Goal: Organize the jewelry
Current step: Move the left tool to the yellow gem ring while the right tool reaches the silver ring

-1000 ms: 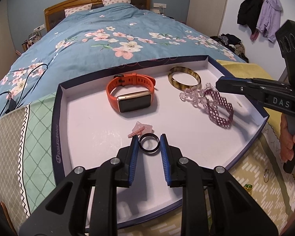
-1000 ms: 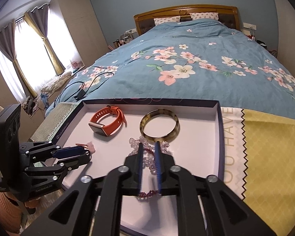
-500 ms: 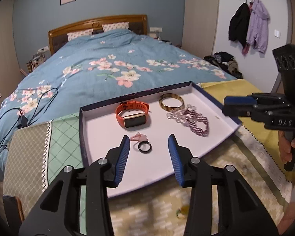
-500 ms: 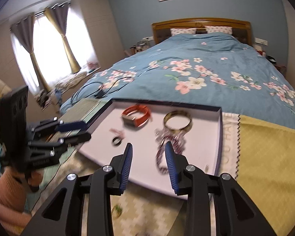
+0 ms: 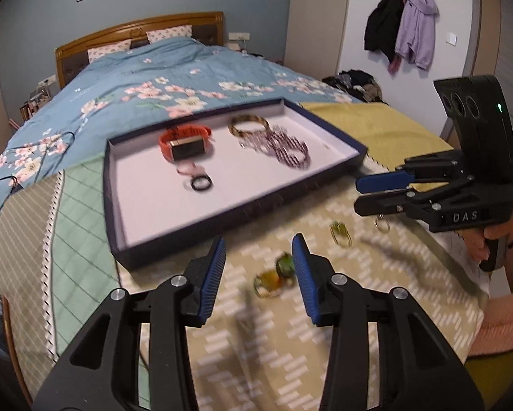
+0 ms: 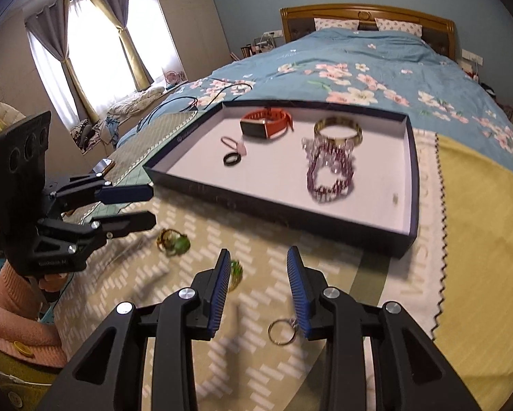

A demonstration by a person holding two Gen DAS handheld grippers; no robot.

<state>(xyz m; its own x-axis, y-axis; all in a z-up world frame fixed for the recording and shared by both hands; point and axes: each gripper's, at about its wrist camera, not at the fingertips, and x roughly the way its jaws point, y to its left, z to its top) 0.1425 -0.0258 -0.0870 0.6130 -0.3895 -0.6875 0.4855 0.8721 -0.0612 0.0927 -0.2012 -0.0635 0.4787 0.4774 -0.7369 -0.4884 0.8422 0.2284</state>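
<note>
1. Reads "DAS" in pale raised letters on the black body of the right gripper [image 5: 376, 191]; faint lettering on the left gripper [image 6: 147, 205] body too blurred to read; large pale letters along the cloth [image 6: 424, 239] edge at 3 o'clock of the tray, not legible here.
2. Holds the sorted pieces in a shallow rectangular tray [image 5: 119, 205], dark navy walls, plain white floor: orange watch [image 5: 184, 142] with a rubbery strap and a metal case, mottled amber bangle [image 5: 248, 125], purple bead bracelet [image 5: 289, 149], small black ring [image 5: 201, 183], pink hair tie [image 6: 232, 142].
3. Lies loose on the woven cream-and-olive cloth, at 6 o'clock of the tray: green-stone ring [image 5: 284, 265], gold ring [image 5: 340, 234], thin wire hoop [image 6: 282, 332].
4. Stands released, both pairs of ribbed blue pads parted with nothing between them; jaws of both have just been opening.
5. Differs from a second ago: then the left pads sat either side of the black ring inside the tray and the right pads around the bead bracelet; now both pieces rest alone on the tray floor, and both grippers hang back over the cloth, outside the tray's near wall.
6. Shows motion blur across the cloth and tray.
</note>
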